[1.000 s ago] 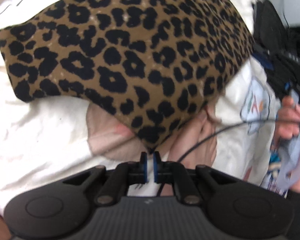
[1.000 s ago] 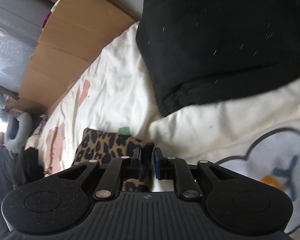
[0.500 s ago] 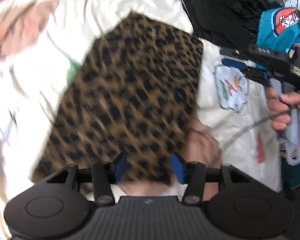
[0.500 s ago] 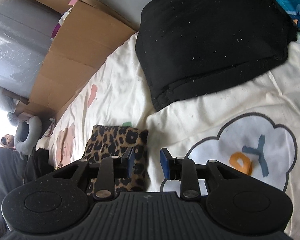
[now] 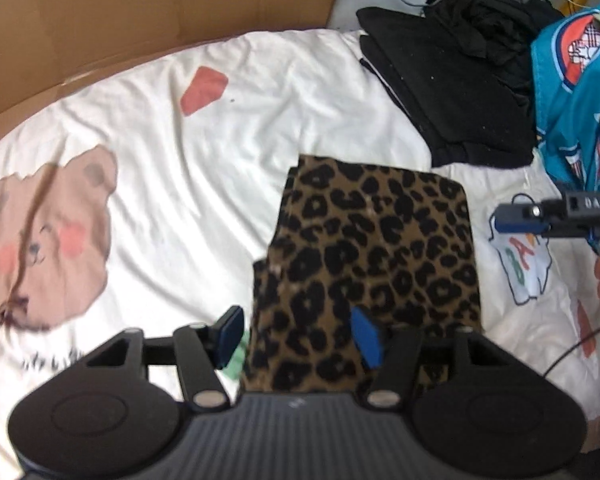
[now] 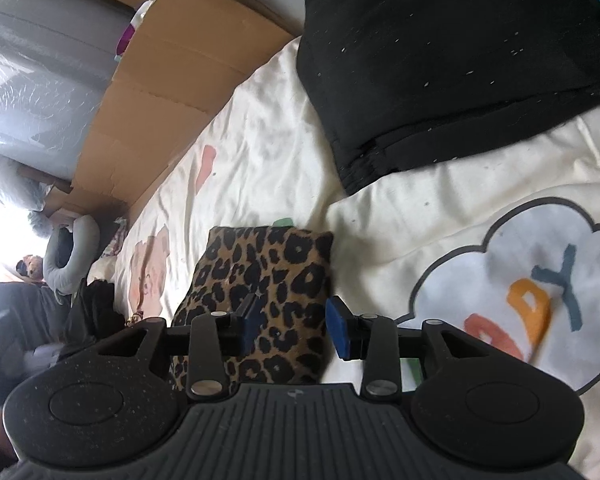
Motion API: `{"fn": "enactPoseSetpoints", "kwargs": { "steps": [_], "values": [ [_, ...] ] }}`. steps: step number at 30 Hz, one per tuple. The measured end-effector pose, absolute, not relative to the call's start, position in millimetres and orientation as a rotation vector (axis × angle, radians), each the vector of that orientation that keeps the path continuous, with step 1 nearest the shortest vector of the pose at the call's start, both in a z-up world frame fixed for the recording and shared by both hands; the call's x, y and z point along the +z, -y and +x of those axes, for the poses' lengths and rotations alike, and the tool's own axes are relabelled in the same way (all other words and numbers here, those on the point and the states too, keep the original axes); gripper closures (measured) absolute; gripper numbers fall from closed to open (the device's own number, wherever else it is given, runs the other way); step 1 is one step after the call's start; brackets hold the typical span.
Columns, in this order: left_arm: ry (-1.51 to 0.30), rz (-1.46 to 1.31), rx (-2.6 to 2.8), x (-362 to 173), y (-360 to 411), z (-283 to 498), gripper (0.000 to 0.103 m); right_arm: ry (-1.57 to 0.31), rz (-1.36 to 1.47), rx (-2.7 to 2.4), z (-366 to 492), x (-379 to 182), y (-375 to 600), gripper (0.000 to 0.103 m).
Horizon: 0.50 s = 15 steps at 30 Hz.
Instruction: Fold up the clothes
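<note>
A folded leopard-print garment [image 5: 376, 252] lies flat on the white printed bedsheet [image 5: 228, 152]. My left gripper [image 5: 298, 336] is open above its near edge, holding nothing. In the right wrist view the same garment [image 6: 260, 284] lies just beyond my right gripper [image 6: 294, 326], which is open and empty above it. The right gripper also shows in the left wrist view [image 5: 556, 216] at the right edge, apart from the garment.
A stack of folded black clothes [image 5: 452, 92] lies at the back right, also in the right wrist view [image 6: 448, 60]. A teal patterned garment [image 5: 576, 92] lies at the far right. Cardboard [image 5: 140, 12] borders the bed's far side.
Both grippers were shut, the left on the leopard garment's edge; both have opened and let it go. The left gripper has pulled back and up; the garment now lies flat.
</note>
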<state>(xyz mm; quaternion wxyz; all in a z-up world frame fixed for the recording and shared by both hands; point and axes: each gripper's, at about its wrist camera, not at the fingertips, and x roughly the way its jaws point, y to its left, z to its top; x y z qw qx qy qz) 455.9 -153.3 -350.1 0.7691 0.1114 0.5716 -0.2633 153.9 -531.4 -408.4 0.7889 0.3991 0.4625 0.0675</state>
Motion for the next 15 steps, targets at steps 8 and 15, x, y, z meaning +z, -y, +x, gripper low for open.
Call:
{"fn": "enactPoseSetpoints", "kwargs": {
  "steps": [8, 15],
  "values": [
    [-1.27, 0.173, -0.632, -389.7, 141.3, 470.8, 0.037, -1.053, 0.825, 0.193, 162.9, -412.1, 507.4, 0.061],
    [-1.247, 0.069, -0.679, -403.2, 128.0, 470.1, 0.037, -1.132, 0.766, 0.223, 167.6, -419.5, 485.7, 0.056]
  ]
}}
